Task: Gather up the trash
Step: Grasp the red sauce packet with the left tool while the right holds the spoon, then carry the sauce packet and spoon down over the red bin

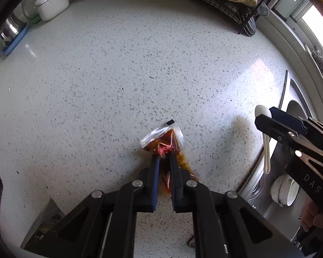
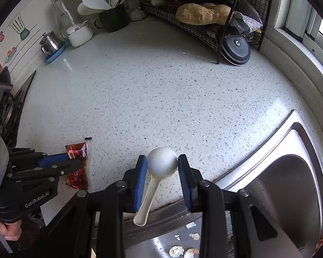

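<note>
A clear sauce packet (image 1: pixel 161 137) with red-brown oil lies on the speckled countertop (image 1: pixel 118 75). My left gripper (image 1: pixel 164 155) points down at it and is shut on its near end. In the right wrist view the same packet (image 2: pixel 78 150) shows at the lower left, pinched by the left gripper (image 2: pixel 74 160). My right gripper (image 2: pixel 162 161) is shut on the round bowl of a white spoon (image 2: pixel 149 195), whose handle hangs toward the sink edge. The left wrist view shows the right gripper (image 1: pixel 262 118) with the spoon (image 1: pixel 267 150) at the right.
Brown sauce (image 1: pixel 185 163) stains the counter by the packet. A steel sink (image 2: pixel 290 182) at the lower right holds eggshell bits (image 2: pixel 176 250) and a white bowl (image 1: pixel 284 191). A black wire rack (image 2: pixel 204 28), utensil holder (image 2: pixel 113 19) and white lidded pot (image 2: pixel 79 33) line the back.
</note>
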Available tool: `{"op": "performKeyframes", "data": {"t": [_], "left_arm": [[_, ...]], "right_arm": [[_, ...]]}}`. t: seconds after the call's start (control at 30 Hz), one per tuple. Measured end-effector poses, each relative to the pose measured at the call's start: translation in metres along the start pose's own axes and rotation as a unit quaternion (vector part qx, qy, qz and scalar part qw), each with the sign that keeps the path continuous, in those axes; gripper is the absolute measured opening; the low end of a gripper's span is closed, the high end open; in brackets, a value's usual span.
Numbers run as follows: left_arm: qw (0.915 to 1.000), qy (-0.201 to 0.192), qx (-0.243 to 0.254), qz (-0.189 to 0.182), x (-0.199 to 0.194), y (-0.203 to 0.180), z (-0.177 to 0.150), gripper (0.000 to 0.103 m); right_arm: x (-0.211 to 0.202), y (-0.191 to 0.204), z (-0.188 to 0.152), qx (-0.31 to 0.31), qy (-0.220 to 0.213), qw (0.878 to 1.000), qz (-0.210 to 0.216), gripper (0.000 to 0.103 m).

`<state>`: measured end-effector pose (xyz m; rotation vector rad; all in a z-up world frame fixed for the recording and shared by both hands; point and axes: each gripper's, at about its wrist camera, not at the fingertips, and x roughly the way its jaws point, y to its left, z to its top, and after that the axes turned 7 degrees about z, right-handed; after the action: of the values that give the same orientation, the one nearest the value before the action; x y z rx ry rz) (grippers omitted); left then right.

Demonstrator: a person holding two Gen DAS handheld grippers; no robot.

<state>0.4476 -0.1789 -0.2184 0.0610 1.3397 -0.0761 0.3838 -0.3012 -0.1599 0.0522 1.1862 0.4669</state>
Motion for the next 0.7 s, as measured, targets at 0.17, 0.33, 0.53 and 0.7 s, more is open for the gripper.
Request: {"op": "performKeyframes", "data": {"t": [0.17, 0.33, 0.53, 0.7], "left_arm": [[0.9997, -0.021, -0.009, 0.005, -0.012, 0.014, -0.015, 0.004], [0.9988, -0.044, -0.02, -0.002, -0.036, 0.042, -0.03, 0.003], [0.9964, -0.078, -0.033, -0.005, -0.073, 0.089, -0.055, 0.003], [0.9944, -0.096, -0.044, -0.001, -0.09, 0.116, -0.074, 0.003]], "right_arm": [[-0.006, 0.024, -0.004, -0.015, -0.001, 1.0, 0.006, 0.028], [-0.013, 0.055, -0.006, -0.033, -0.008, 0.999, 0.011, 0.028], [-0.02, 0.099, -0.01, -0.053, -0.02, 0.998, 0.027, 0.028], [-0.025, 0.134, -0.018, -0.071, -0.027, 0.996, 0.036, 0.028]]}}
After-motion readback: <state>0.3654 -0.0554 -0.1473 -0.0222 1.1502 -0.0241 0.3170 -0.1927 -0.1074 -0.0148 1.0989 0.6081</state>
